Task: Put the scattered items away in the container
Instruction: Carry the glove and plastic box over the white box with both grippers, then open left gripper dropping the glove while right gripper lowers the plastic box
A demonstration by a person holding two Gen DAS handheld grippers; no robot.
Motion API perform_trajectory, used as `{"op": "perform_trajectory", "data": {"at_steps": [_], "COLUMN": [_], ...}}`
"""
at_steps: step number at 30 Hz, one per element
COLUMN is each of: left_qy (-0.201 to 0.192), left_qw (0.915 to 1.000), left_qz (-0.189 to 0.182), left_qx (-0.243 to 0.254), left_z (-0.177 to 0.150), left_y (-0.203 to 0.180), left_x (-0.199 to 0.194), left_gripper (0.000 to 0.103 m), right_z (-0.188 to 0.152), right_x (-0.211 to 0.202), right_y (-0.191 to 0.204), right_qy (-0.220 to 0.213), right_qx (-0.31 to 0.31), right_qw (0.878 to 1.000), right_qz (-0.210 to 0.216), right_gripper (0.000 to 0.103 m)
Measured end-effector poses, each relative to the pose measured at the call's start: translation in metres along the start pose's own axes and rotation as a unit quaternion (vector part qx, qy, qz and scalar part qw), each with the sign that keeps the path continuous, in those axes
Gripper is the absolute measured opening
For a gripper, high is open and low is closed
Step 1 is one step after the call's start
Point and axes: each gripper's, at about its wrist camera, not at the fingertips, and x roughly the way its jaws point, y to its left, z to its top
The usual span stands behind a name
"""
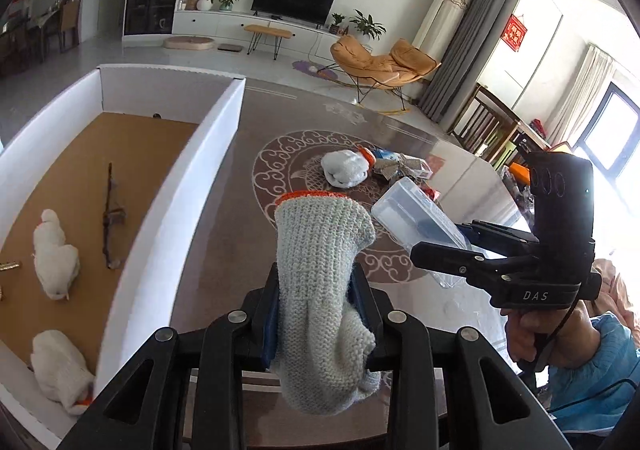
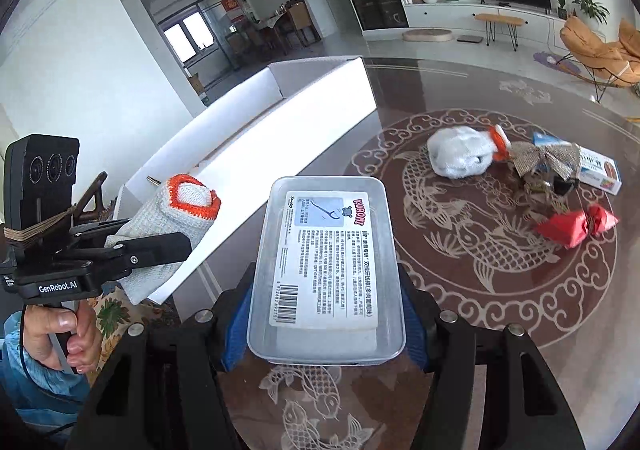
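Observation:
My left gripper (image 1: 316,314) is shut on a knitted white glove with an orange cuff (image 1: 320,270), held above the table just right of the white cardboard box (image 1: 208,138). The glove also shows in the right wrist view (image 2: 176,218). My right gripper (image 2: 324,314) is shut on a clear plastic floss-pick box (image 2: 324,270) with a printed label, held above the table; it also shows in the left wrist view (image 1: 416,222). The cardboard box (image 2: 280,138) holds two white gloves (image 1: 56,254) (image 1: 60,370) and a dark stick-like item (image 1: 110,218).
On the patterned brown table (image 2: 480,250) lie a balled white glove (image 2: 460,154), a glittery bow (image 2: 540,162), a small printed carton (image 2: 600,170) and a red wrapped item (image 2: 572,226). Beyond are a TV, an orange chair and dining chairs.

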Motion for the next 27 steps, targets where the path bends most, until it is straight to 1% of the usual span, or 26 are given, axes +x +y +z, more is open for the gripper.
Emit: {"op": "perform_trajectory", "data": {"at_steps": [1,4,6,8,10,12,16,19,21,22,23,25,26,27], "left_qy": [-0.011,-0.032,-0.033,-0.028,-0.019,-0.005,0.028,0.050,0.061,0.068,0.076,0.084,0.083,0.081], "left_qw": [0.9998,0.9955,0.9916,0.9878,0.9847,0.9819,0.9746,0.9689,0.9632,0.9603,0.9571,0.9515,0.9503,0.9500], "left_qz": [0.016,0.087,0.118,0.138,0.149,0.151,0.161,0.168,0.176,0.175,0.173,0.168,0.167,0.169], "left_qx": [-0.005,-0.018,-0.041,-0.065,-0.089,-0.114,-0.153,-0.175,-0.194,-0.206,-0.220,-0.243,-0.250,-0.250], "left_z": [0.013,0.048,0.068,0.084,0.094,0.101,0.107,0.107,0.105,0.103,0.101,0.095,0.093,0.091], "left_y": [0.017,0.071,0.107,0.140,0.166,0.189,0.224,0.242,0.255,0.261,0.266,0.272,0.274,0.274], "left_x": [-0.013,-0.039,-0.043,-0.037,-0.023,-0.002,0.051,0.084,0.100,0.107,0.113,0.118,0.118,0.116], "left_gripper": [0.031,0.031,0.031,0.031,0.031,0.031,0.031,0.032,0.039,0.051,0.070,0.088,0.088,0.088], "right_z": [0.017,0.071,0.104,0.134,0.158,0.173,0.185,0.188,0.189,0.188,0.187,0.183,0.181,0.181], "right_x": [0.003,0.022,0.040,0.065,0.095,0.128,0.188,0.221,0.239,0.250,0.261,0.278,0.284,0.284], "right_y": [0.013,0.061,0.090,0.114,0.131,0.144,0.149,0.149,0.149,0.148,0.146,0.140,0.138,0.135], "right_qy": [-0.006,-0.025,-0.031,-0.029,-0.023,-0.011,0.024,0.046,0.057,0.070,0.090,0.128,0.143,0.143], "right_qx": [-0.010,-0.048,-0.069,-0.081,-0.091,-0.111,-0.120,-0.132,-0.132,-0.130,-0.126,-0.111,-0.104,-0.100], "right_qw": [1.000,0.998,0.996,0.995,0.995,0.994,0.991,0.987,0.985,0.984,0.983,0.981,0.980,0.981], "right_qz": [0.010,0.034,0.046,0.050,0.037,0.008,-0.049,-0.080,-0.095,-0.099,-0.101,-0.095,-0.088,-0.083], "right_gripper": [0.063,0.063,0.063,0.063,0.063,0.063,0.063,0.063,0.064,0.064,0.064,0.064,0.065,0.065]}}
